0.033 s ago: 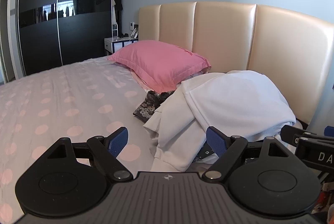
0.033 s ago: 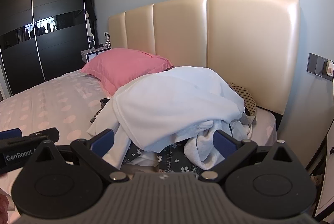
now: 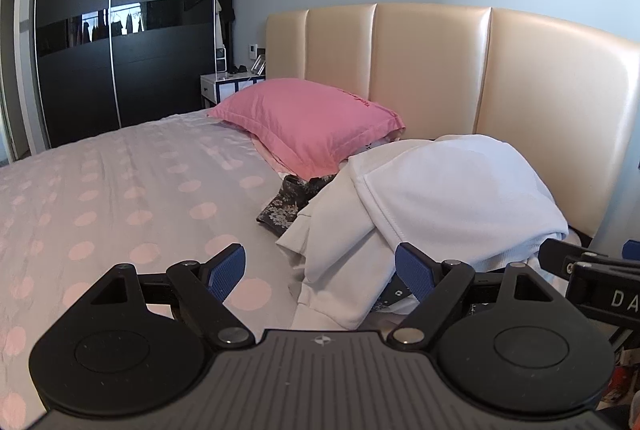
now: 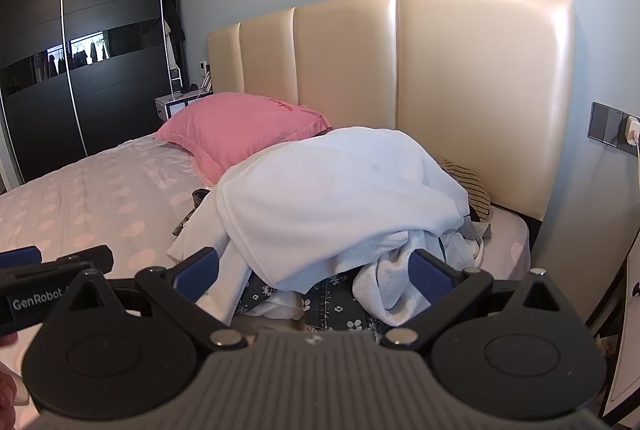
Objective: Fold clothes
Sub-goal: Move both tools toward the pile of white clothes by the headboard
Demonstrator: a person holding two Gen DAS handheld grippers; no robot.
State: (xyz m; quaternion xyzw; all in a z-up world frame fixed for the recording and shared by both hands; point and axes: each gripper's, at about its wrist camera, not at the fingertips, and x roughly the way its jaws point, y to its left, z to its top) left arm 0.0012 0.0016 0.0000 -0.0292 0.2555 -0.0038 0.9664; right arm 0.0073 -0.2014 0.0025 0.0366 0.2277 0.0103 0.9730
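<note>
1. Nothing has moved since the earlier frame: the heap of clothes (image 4: 340, 197) sits at the bed's (image 3: 120, 189) head, beside the pink pillow (image 3: 308, 121).
2. Both the left gripper (image 3: 320, 270) and right gripper (image 4: 316, 270) hover spread, empty.
3. Best pinch the white top garment (image 3: 452, 197) by its hem and lift it clear.

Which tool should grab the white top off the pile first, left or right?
Right, probably. The right tool is open and faces the white top squarely, its hem between the fingers. The left tool, also open, looks mostly at bare bedspread, with the pile off to its right.
</note>
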